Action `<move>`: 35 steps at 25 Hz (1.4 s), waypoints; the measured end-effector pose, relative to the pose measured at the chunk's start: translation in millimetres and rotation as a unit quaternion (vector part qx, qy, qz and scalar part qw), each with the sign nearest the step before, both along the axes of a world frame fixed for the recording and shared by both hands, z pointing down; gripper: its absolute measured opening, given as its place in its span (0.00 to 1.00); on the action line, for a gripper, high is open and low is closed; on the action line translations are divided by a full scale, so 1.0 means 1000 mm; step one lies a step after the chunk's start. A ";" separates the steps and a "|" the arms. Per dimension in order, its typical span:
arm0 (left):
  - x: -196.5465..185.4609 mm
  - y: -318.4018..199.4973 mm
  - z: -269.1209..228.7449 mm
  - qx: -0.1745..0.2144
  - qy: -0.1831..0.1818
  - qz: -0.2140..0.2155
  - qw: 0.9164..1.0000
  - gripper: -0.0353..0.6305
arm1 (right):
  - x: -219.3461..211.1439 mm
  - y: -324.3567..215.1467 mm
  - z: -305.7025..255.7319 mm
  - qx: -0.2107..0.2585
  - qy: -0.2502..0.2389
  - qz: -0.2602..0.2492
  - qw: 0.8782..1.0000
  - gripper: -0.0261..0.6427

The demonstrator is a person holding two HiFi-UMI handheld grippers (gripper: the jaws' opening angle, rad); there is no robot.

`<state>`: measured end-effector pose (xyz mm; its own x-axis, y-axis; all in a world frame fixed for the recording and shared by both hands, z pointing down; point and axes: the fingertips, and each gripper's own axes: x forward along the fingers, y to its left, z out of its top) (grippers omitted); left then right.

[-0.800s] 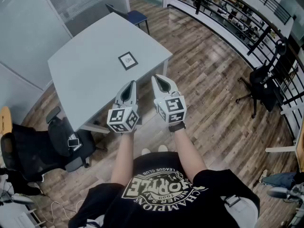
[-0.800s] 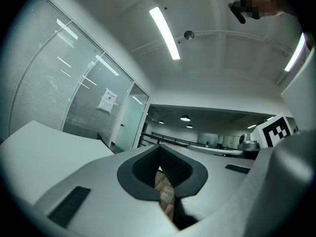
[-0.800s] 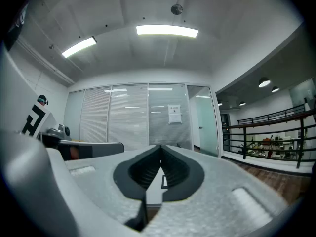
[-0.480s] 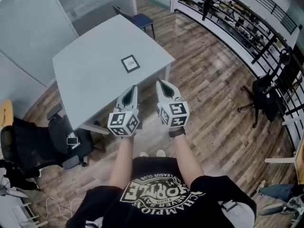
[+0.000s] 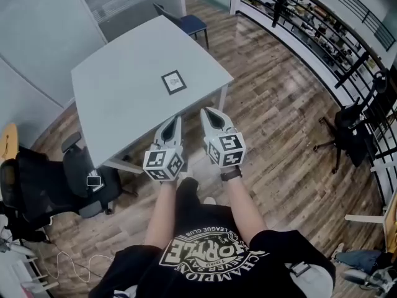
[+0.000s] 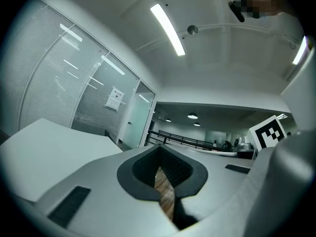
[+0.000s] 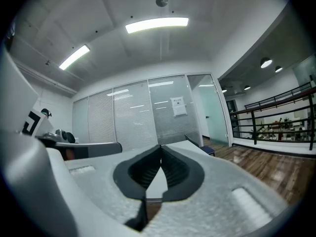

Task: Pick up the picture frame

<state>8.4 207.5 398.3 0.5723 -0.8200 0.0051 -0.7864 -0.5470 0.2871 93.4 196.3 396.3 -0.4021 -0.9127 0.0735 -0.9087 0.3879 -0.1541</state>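
Head view: the picture frame [image 5: 174, 82] lies flat near the middle of the grey table [image 5: 118, 113], upper centre of the shot. It's well apart from my left gripper [image 5: 175, 120] and right gripper [image 5: 208, 112], which hover side by side off the table's near edge. Left gripper view: jaws pressed together on nothing, just wood floor through the slit, so I'd open them before reaching in. Right gripper view: closed and empty too, tabletop ahead, so I'd come in low, spread the jaws and take the frame by one edge.

Pale grey table [image 5: 124, 98], dark-bordered picture frame [image 5: 174, 82], brown wood-plank floor [image 5: 279, 123], blue chair [image 5: 192, 23].
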 end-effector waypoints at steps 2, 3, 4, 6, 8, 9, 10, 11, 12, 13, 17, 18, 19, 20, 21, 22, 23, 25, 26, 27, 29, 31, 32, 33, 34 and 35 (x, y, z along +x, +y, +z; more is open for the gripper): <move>-0.004 -0.023 0.004 0.001 0.005 -0.002 1.000 0.06 | -0.010 -0.021 0.008 -0.004 0.008 -0.009 1.000 0.04; -0.006 -0.038 0.005 0.001 0.007 -0.005 1.000 0.06 | -0.016 -0.034 0.011 -0.006 0.013 -0.015 1.000 0.04; -0.008 -0.054 0.007 0.000 0.010 -0.009 1.000 0.06 | -0.020 -0.048 0.013 -0.008 0.019 -0.021 1.000 0.04; -0.009 -0.088 0.008 -0.002 0.015 -0.013 1.000 0.06 | -0.025 -0.078 0.015 -0.009 0.027 -0.031 0.999 0.04; -0.009 -0.124 0.008 -0.001 0.021 -0.012 1.000 0.06 | -0.030 -0.112 0.014 -0.007 0.034 -0.034 0.999 0.04; -0.010 -0.141 0.008 -0.001 0.023 -0.011 1.000 0.06 | -0.032 -0.130 0.013 -0.007 0.037 -0.035 0.999 0.04; -0.011 -0.160 0.008 -0.001 0.026 -0.009 1.000 0.06 | -0.035 -0.148 0.013 -0.008 0.039 -0.035 0.999 0.04; -0.013 -0.178 0.008 -0.002 0.028 -0.009 1.000 0.06 | -0.038 -0.167 0.013 -0.009 0.040 -0.035 0.999 0.04; -0.016 -0.197 0.008 -0.003 0.029 -0.009 1.000 0.06 | -0.042 -0.185 0.014 -0.011 0.041 -0.036 0.998 0.04; -0.019 -0.215 0.009 -0.005 0.030 -0.010 0.999 0.06 | -0.045 -0.202 0.015 -0.013 0.042 -0.037 0.998 0.04; -0.034 -0.282 0.018 -0.021 0.034 -0.016 0.999 0.06 | -0.060 -0.267 0.023 -0.024 0.042 -0.040 0.998 0.04; -0.039 -0.297 0.022 -0.026 0.034 -0.017 0.999 0.06 | -0.064 -0.281 0.027 -0.028 0.045 -0.043 0.998 0.04; -0.044 -0.310 0.026 -0.031 0.035 -0.019 0.999 0.06 | -0.070 -0.293 0.031 -0.032 0.047 -0.046 0.997 0.04; -0.049 -0.323 0.030 -0.037 0.037 -0.023 0.998 0.06 | -0.075 -0.305 0.035 -0.036 0.050 -0.050 0.997 0.04; -0.053 -0.336 0.034 -0.041 0.038 -0.026 0.998 0.06 | -0.079 -0.316 0.038 -0.038 0.051 -0.055 0.996 0.04; -0.056 -0.347 0.038 -0.045 0.036 -0.029 0.998 0.06 | -0.082 -0.328 0.041 -0.040 0.053 -0.058 0.996 0.04; -0.058 -0.358 0.041 -0.047 0.034 -0.031 0.998 0.06 | -0.085 -0.339 0.044 -0.042 0.053 -0.060 0.996 0.04; -0.065 -0.380 0.048 -0.051 0.031 -0.035 0.998 0.06 | -0.090 -0.363 0.048 -0.045 0.054 -0.061 0.996 0.04; -0.070 -0.391 0.052 -0.055 0.031 -0.039 0.997 0.06 | -0.092 -0.374 0.050 -0.047 0.054 -0.060 0.996 0.04; -0.074 -0.400 0.056 -0.061 0.032 -0.044 0.997 0.06 | -0.094 -0.383 0.053 -0.050 0.053 -0.060 0.996 0.04; -0.079 -0.415 0.066 -0.070 0.033 -0.049 0.996 0.06 | -0.095 -0.399 0.061 -0.059 0.054 -0.058 0.995 0.04; -0.082 -0.426 0.076 -0.082 0.030 -0.050 0.995 0.06 | -0.094 -0.412 0.071 -0.073 0.058 -0.057 0.994 0.04; -0.082 -0.430 0.083 -0.091 0.028 -0.050 0.994 0.06 | -0.092 -0.417 0.078 -0.081 0.061 -0.057 0.993 0.04; -0.081 -0.435 0.091 -0.101 0.026 -0.049 0.993 0.06 | -0.090 -0.422 0.085 -0.091 0.063 -0.057 0.992 0.04; -0.080 -0.440 0.099 -0.110 0.022 -0.048 0.993 0.06 | -0.086 -0.428 0.093 -0.101 0.064 -0.057 0.991 0.04; -0.077 -0.446 0.106 -0.117 0.018 -0.048 0.992 0.06 | -0.082 -0.436 0.100 -0.110 0.065 -0.058 0.990 0.04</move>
<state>-69.0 -238.3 504.4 0.4948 -0.8498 0.1815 -0.8183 -0.3853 0.4264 11.1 -239.3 496.6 -0.4774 -0.8168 0.3238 -0.8777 0.4610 -0.1310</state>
